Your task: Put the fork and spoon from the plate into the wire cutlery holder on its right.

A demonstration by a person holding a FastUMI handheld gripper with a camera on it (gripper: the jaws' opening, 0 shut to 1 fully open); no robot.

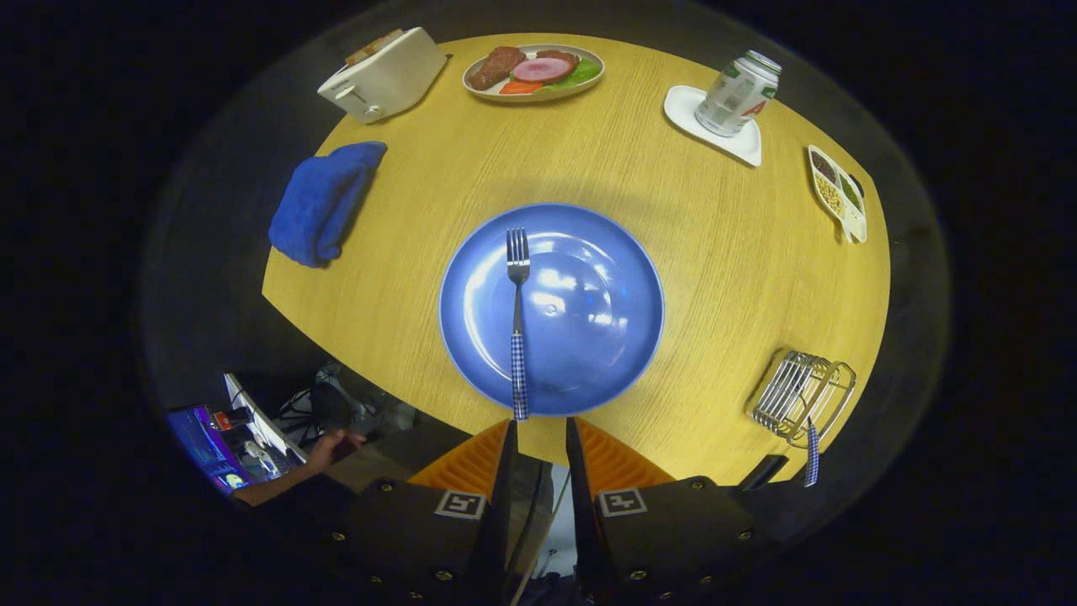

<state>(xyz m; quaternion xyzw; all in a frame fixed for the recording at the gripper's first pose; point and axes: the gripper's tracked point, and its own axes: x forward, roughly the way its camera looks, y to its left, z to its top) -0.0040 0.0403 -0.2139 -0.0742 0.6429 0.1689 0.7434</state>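
Round wooden table point(673, 278) under booth lighting, seen from above along the tool. Gripper point(538, 433) hangs over the near edge of the table with its fingers parted by a narrow gap and nothing held between them. Just ahead of the fingertips, at 12 o'clock, sits the blue plate point(589, 311); the fork point(517, 328) lies on its left half, tines pointing away and checked handle reaching back over the near rim almost to the left finger. At about 3 o'clock from the plate, well apart from it, stands the wire cutlery holder point(799, 396), from which a checked handle point(812, 454) already hangs, presumably the spoon, so the fork appears to be the remaining item. To do the step well, the fingers should straddle the handle where it overhangs the rim, close across its width rather than along it, lift clear, then carry it to 3 o'clock and lower it handle-last between the wires. Farther out lie a blue cloth point(324, 202) at 10 o'clock, a toaster point(383, 76) and food plate point(534, 71) near 12, and a can point(740, 93) at 1. The bowl of the presumed spoon is hidden by the wires, and a person's hand point(332, 446) beside dim equipment at 8 o'clock is hard to make out.
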